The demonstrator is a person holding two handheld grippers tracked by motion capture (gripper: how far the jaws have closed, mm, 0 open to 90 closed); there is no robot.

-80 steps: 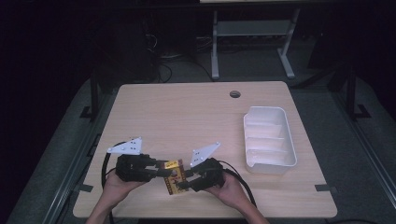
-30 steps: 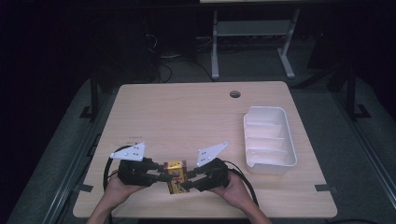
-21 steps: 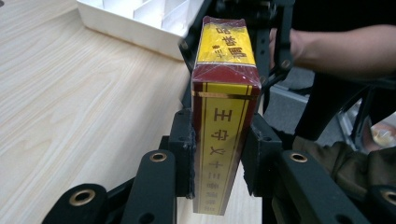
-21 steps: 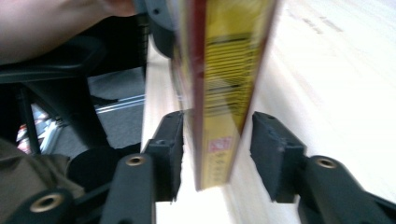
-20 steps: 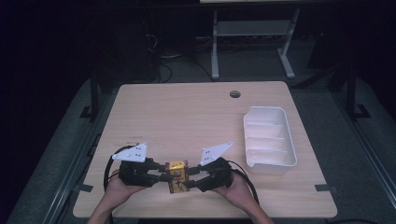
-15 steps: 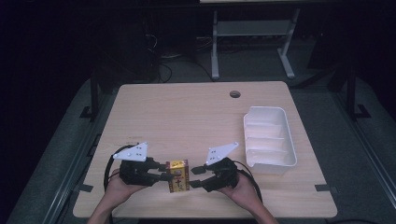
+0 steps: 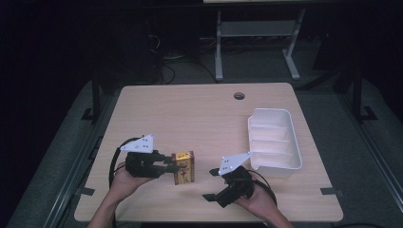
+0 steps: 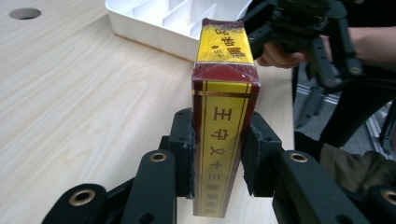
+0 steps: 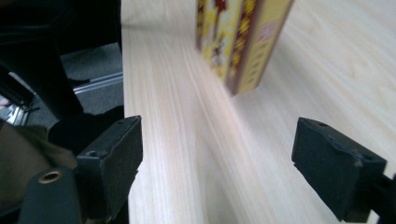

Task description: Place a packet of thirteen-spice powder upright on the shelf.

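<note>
Table [image 7: 199,114] of pale wood, dark room.

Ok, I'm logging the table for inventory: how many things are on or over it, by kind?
Yellow and dark red box: 1
White divided tray: 1
Handheld grippers: 2, left gripper and right gripper
Total: 4
</note>
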